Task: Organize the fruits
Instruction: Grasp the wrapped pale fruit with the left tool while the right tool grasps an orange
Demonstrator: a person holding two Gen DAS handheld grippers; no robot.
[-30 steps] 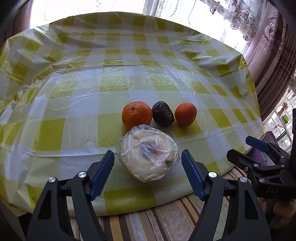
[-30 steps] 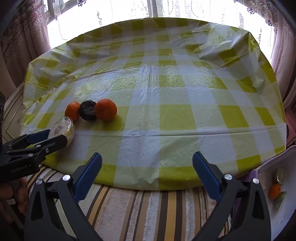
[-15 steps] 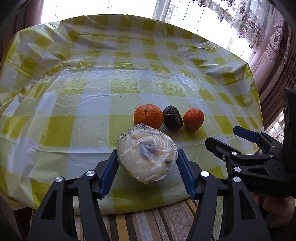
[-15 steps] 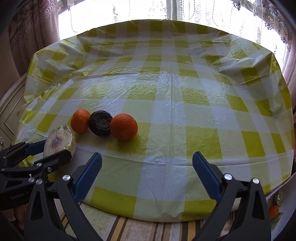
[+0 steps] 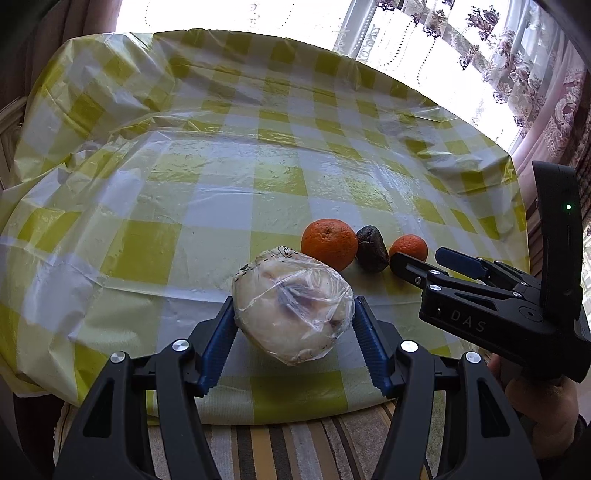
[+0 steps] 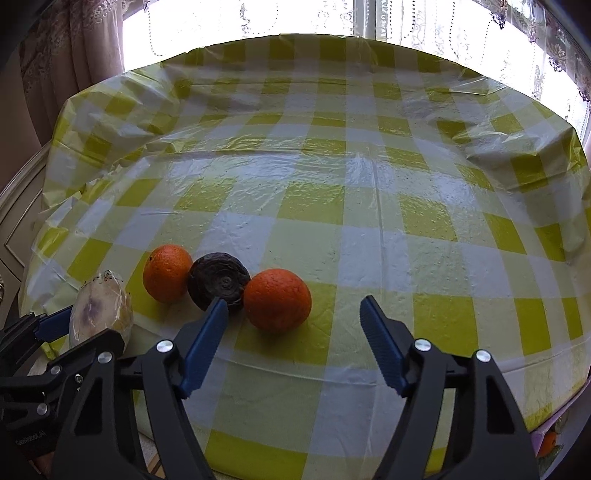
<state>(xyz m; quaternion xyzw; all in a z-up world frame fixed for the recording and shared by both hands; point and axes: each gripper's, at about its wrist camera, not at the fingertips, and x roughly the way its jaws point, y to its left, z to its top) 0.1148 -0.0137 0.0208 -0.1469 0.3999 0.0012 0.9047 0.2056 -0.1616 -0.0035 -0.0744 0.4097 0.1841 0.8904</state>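
Both grippers had closed in: the left gripper (image 5: 293,325) clamped its blue pads on the plastic-wrapped fruit (image 5: 291,308) at the table's near edge, while the right gripper (image 6: 291,343), jaws just narrowed but gripping nothing, lined up on the nearest orange (image 6: 277,299). Beyond sat a dark shrivelled fruit (image 6: 218,281) and a second orange (image 6: 167,272), rowed on the glossy yellow-checked tablecloth (image 6: 369,206) under lace curtains (image 6: 424,20).

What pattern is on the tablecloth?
A yellow-green and white check, under a glossy clear plastic cover; the tablecloth shows best in the right wrist view.
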